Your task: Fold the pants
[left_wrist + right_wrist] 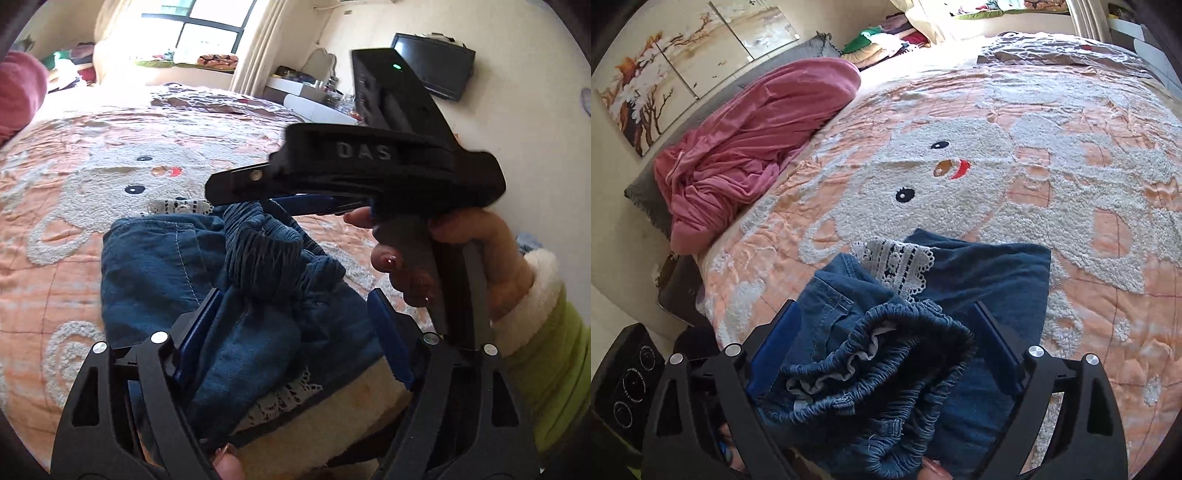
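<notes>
Clearly soft and light, the pants lie bunched on the bed, both the left tongs and right tongs wide around them, the thick elastic waistband offering the firmest hold.

Pants: blue denim cloth, matt, soft; gathered elastic waistband ribbed and puckered; white openwork lace trim.
Bedspread: peach quilted cloth, slight sheen, with raised white tufted pile, rough.
Left gripper, right gripper: matt black plastic frames, shiny metal rivets, blue smooth pads.
Pink blanket: soft matt cloth, creased.
</notes>
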### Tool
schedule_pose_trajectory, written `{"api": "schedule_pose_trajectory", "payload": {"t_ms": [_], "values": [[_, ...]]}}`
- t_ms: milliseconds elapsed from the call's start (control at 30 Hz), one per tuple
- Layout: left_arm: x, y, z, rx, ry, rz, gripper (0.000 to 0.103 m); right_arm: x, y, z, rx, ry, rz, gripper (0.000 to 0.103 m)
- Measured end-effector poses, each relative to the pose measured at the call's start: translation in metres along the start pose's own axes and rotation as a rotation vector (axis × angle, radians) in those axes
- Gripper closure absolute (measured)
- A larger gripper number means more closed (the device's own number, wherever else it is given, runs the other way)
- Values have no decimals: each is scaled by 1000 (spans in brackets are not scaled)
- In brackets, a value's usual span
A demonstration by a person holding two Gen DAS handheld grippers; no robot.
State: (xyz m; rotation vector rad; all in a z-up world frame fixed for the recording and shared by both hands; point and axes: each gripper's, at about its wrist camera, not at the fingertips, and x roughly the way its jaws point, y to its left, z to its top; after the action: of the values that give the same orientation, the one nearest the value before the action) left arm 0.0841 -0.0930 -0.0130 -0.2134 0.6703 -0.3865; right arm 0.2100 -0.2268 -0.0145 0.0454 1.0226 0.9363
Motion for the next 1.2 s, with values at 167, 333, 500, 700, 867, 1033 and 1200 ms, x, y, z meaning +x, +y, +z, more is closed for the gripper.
{"api": "schedule_pose_trajectory", "payload": {"t_ms": [167,333,500,700,867,1033,1200], "values": [[10,-5,-7,39,27,-22,29,11,-24,-16,45,81,-49,39],[3,-9,-8,76,13,-39,28,4,-23,-24,42,46,9,58],[-25,12,0,44,-57,30,24,-17,-13,-16,-6,-81,103,66],[-7,26,-3,-21,29,28,35,-10,-19,-11,-56,-63,14,66],[-14,9,-9,63,2,33,39,-1,-48,-15,47,15,-25,53],[-18,4,-13,82,-13,19,39,-15,-44,-14,25,-13,-48,40],[-19,-10,-16,144,-22,16,39,-45,-17,-7,-58,-149,-26,40]]}}
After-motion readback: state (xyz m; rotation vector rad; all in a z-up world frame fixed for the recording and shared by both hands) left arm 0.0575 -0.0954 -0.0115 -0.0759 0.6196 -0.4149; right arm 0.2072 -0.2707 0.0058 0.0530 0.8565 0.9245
